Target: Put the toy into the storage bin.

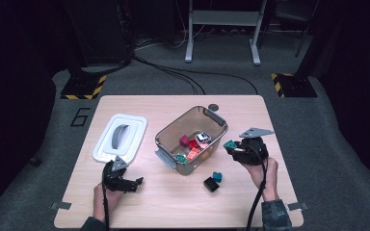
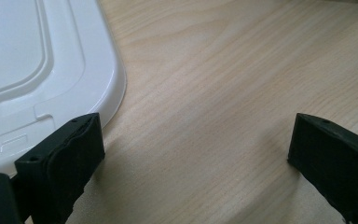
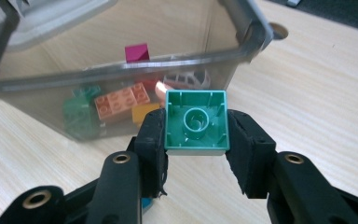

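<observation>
Right now the right hand-held gripper (image 3: 196, 140) has its two black, rough-padded jaws pressed against opposite sides of a green building brick (image 3: 196, 122), gripping it firmly. The brick is square, of glossy moulded plastic, and it shows its hollow underside with a round tube in the middle and thin ribs along the walls. In the high view this hand-held gripper (image 1: 233, 147) holds the brick (image 1: 230, 144) above the surface, just beside the near right wall of the bin (image 1: 163, 135).

That bin is a rectangular tub of smoky, see-through plastic with rounded corners and grey latches. Inside lie an orange studded plate (image 3: 121, 101), a magenta cube (image 3: 137, 52), a darker green brick (image 3: 80, 112) and a small white toy car (image 1: 203, 137).

On the pale wood-grain surface (image 1: 250, 110), a teal brick (image 1: 217, 176) and a black brick (image 1: 210, 184) sit touching, near the bin's front.

The left hand-held gripper (image 1: 136, 184) rests low with its jaws wide apart and nothing between them, just beside the smooth white lid (image 2: 23, 70), which has a rounded corner and stepped rim.
</observation>
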`<state>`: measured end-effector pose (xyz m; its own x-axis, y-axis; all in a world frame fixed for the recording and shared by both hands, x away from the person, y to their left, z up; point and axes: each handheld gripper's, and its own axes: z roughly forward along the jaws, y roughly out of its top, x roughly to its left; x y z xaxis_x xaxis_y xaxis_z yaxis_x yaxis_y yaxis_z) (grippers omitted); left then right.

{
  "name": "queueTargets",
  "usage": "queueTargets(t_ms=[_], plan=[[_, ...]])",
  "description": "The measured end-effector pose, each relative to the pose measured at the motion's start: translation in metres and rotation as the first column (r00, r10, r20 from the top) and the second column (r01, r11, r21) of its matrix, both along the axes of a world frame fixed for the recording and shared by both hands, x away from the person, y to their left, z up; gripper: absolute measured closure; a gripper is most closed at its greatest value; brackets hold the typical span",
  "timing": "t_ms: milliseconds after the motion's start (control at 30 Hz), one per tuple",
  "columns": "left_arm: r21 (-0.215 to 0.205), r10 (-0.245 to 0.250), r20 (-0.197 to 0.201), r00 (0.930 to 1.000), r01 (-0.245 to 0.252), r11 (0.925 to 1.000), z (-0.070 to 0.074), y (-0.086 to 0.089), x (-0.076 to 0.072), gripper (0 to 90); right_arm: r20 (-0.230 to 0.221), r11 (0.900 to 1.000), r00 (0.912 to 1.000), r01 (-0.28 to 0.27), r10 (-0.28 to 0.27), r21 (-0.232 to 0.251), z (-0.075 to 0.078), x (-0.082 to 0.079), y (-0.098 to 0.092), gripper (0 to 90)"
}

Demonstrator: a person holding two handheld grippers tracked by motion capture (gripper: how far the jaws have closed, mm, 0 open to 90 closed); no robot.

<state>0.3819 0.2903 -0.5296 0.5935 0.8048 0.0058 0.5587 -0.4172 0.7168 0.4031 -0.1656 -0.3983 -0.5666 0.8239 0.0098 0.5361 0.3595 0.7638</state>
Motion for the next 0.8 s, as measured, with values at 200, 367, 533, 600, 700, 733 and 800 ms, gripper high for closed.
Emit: queueTargets(t_ms=[200,367,533,600,700,733,800], plan=[[0.004,-0.002,0.0,1.0,0.002,1.0,0.0,0.0,0.0,3.3,0.028,1.0,0.9996,-0.003,0.003,0.008,0.018,0.004,0.005,58.7],[0.0,0.0,0.0,1.0,0.0,1.0,0.0,0.0,0.0,3.3,0.043,1.0,0.999,-0.01,0.009,0.009,0.033,0.008,0.015,58.7],[-0.001,-0.001,0.001,1.0,0.001,1.0,0.0,0.0,0.0,3.3,0.058,1.0,0.9979,-0.029,0.028,0.006,0.042,0.017,0.027,58.7],[-0.001,0.0,-0.001,1.0,0.0,1.0,0.0,0.0,0.0,3.2,0.056,0.999,0.9978,-0.037,0.037,0.003,0.043,0.02,0.032,58.7],[-0.003,0.0,0.0,1.0,0.0,1.0,0.0,0.0,0.0,3.3,0.049,0.999,0.9978,-0.045,0.045,-0.003,0.043,0.025,0.039,58.7],[-0.003,0.0,0.001,1.0,0.0,1.0,0.0,0.0,0.0,3.3,0.044,0.998,0.9973,-0.059,0.059,-0.007,0.043,0.029,0.045,58.7],[0.0,0.0,0.0,1.0,0.0,1.0,0.0,0.0,0.0,3.3,0.035,0.998,0.9974,-0.062,0.062,-0.012,0.042,0.033,0.05,58.6]])
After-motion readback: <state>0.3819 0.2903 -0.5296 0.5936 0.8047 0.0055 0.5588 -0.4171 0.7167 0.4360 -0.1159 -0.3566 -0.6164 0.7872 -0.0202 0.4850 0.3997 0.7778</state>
